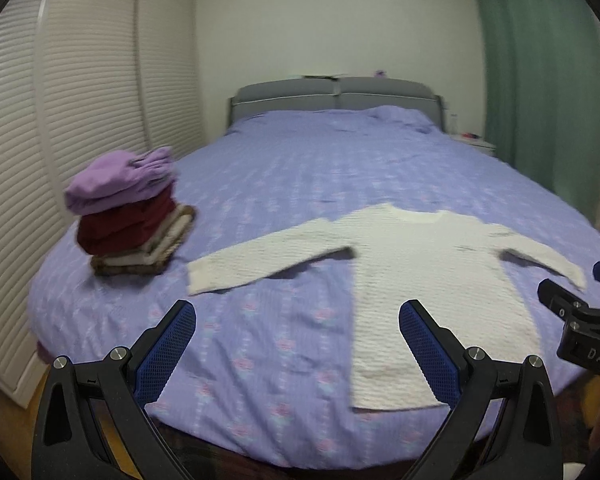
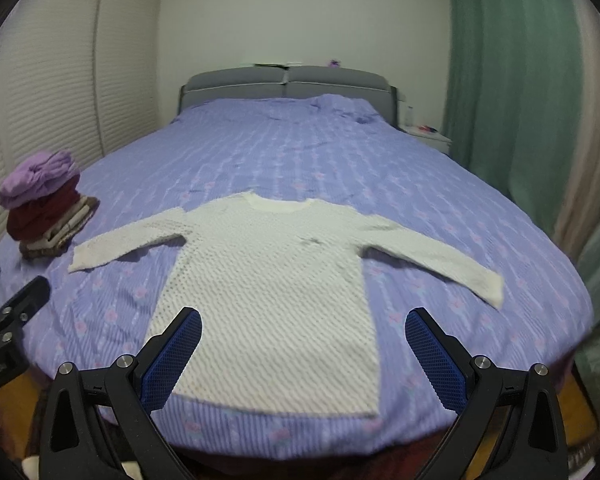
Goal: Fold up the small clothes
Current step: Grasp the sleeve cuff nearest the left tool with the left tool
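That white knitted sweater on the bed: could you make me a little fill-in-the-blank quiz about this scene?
1. The white knitted long-sleeved sweater lies spread flat on the ____ patterned bedspread.
2. Both the left tongs and the right tongs are ____ and hold nothing.
3. On top of the stack of folded clothes sits a ____ garment.
4. The curtain beside the bed is ____.

Missing words: purple; open; lilac; green

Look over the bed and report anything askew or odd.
The stack of folded clothes leans, its purple top piece overhanging leftward. The white sweater lies flat, sleeves spread, unfolded. Nothing looks spilled or damaged.
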Motion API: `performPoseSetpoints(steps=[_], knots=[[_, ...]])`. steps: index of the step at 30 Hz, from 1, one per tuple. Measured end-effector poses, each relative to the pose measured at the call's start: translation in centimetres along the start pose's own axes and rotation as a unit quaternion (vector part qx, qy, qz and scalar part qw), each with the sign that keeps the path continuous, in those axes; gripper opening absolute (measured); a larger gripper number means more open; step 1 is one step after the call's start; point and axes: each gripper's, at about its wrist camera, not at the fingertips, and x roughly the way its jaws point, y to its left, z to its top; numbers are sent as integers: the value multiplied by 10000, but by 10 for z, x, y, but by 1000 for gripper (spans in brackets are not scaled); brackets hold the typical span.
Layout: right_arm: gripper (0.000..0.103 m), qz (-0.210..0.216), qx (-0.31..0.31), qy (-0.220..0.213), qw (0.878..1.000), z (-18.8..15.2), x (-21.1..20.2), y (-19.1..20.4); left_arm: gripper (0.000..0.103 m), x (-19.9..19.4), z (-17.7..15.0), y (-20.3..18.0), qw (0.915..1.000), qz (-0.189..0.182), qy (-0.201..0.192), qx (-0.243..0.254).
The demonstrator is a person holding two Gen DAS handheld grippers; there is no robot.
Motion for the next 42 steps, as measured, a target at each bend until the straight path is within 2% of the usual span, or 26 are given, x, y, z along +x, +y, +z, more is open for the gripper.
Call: performPoseSetpoints(steps=[6,8,9,11,14,17,18,21,26,29,32,38,39,40,42], knots=[[103,501,-401,-34,9979,30,55,48,103,42,9,45,9965,785,141,-245],[103,733,-532,-70,9959,38,73,68,101,56,12,55,9957,815,207,-384],[103,795,-593,-57,9951,41,81,76,96,67,16,62,9949,824,299,-502],[103,974,-709,-30,9927,49,98,95,94,91,21,77,9926,720,480,-854],[103,1179,-854,81,9893,61,126,119,80,122,20,94,9866,479,798,-1340],[103,1277,-888,209,9876,68,150,136,65,157,10,111,9748,389,1098,-1904],[103,1304,-891,245,9872,69,157,141,55,171,4,117,9684,376,1235,-2135],[103,1366,-904,432,9855,68,179,157,45,199,-13,128,9524,255,1498,-2643],[103,1468,-919,646,9828,62,201,170,43,223,-38,145,9227,-30,1517,-3544],[103,1491,-957,747,9813,58,209,176,43,235,-44,151,9144,-191,1463,-3769],[103,1444,-973,800,9815,56,214,178,43,244,-46,151,9127,-248,1363,-3844],[103,1269,-956,851,9836,56,222,176,43,264,-38,152,9185,-355,1176,-3758],[103,1236,-950,852,9841,56,222,175,41,267,-35,150,9205,-344,1182,-3708],[103,1207,-938,849,9846,56,222,174,29,270,-31,153,9216,-354,1163,-3685],[103,1111,-901,848,9861,57,224,169,17,271,-22,151,9265,-322,1182,-3558]])
